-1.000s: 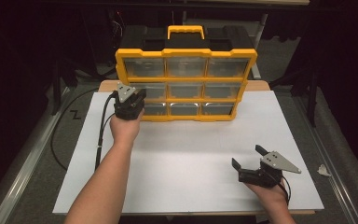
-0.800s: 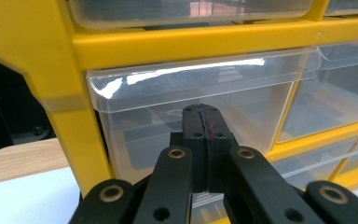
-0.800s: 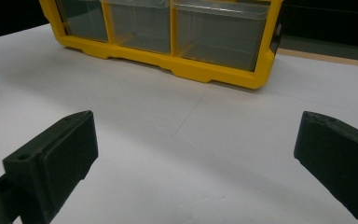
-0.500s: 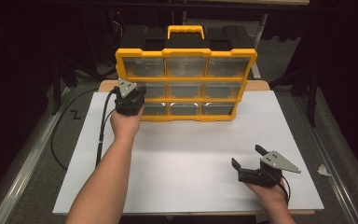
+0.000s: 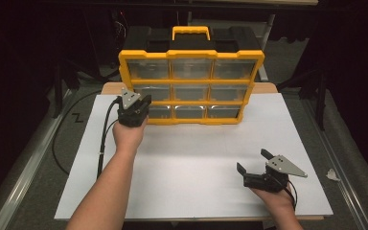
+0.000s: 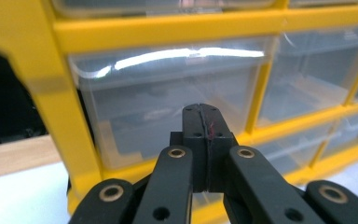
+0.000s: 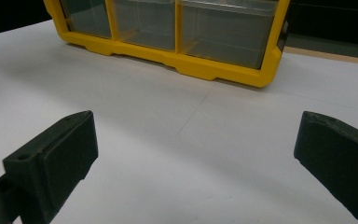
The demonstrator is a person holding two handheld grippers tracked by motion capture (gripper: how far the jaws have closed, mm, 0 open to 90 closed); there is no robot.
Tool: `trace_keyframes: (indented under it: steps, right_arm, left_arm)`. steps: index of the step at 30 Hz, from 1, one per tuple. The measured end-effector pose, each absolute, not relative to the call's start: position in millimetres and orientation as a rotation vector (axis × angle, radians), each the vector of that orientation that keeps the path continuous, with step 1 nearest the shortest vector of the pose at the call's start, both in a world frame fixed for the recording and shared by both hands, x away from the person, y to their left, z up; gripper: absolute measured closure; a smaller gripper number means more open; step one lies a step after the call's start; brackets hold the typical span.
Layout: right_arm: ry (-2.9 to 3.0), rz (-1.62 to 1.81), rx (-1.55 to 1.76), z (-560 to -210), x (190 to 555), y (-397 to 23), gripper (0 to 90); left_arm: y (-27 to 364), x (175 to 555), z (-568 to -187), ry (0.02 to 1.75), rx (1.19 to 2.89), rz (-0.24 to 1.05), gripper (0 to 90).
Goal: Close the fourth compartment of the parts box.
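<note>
We find left gripper (image 6: pixel 200 140) clenched, empty | clear drawer (image 6: pixel 168 102) dead ahead, likely bottom-left of organizer (image 5: pixel 191 86) | right gripper (image 5: pixel 261 167) released, well apart.

Organiser frame (image 5: pixel 190 82) moulded in glossy yellow plastic; drawers (image 6: pixel 168 93) formed of clear, reflective plastic; table sheet (image 5: pixel 191 163) finished matt white.

The left gripper (image 5: pixel 139 103) hides the organizer's (image 5: pixel 191 84) bottom-left drawer (image 6: pixel 168 107), whose contents blur.

Left gripper (image 5: pixel 141 101) jaws pressed together; right gripper (image 5: pixel 254 162) jaws wide apart.
</note>
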State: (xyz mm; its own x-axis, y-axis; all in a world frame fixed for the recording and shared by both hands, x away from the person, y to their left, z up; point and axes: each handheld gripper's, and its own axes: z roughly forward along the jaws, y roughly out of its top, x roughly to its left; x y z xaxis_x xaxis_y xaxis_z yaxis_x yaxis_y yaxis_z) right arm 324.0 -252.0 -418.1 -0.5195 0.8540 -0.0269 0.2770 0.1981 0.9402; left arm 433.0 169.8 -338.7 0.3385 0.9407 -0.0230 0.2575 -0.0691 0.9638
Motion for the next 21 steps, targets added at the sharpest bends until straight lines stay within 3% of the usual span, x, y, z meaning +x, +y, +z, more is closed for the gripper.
trace_keyframes:
  steps: [21]
  right_arm:
    - [1.930,1.304,1.050,-420,321,-249,0.9]
  left_arm:
    - [205,342,-395,1.062,1.606,0.766,89.8]
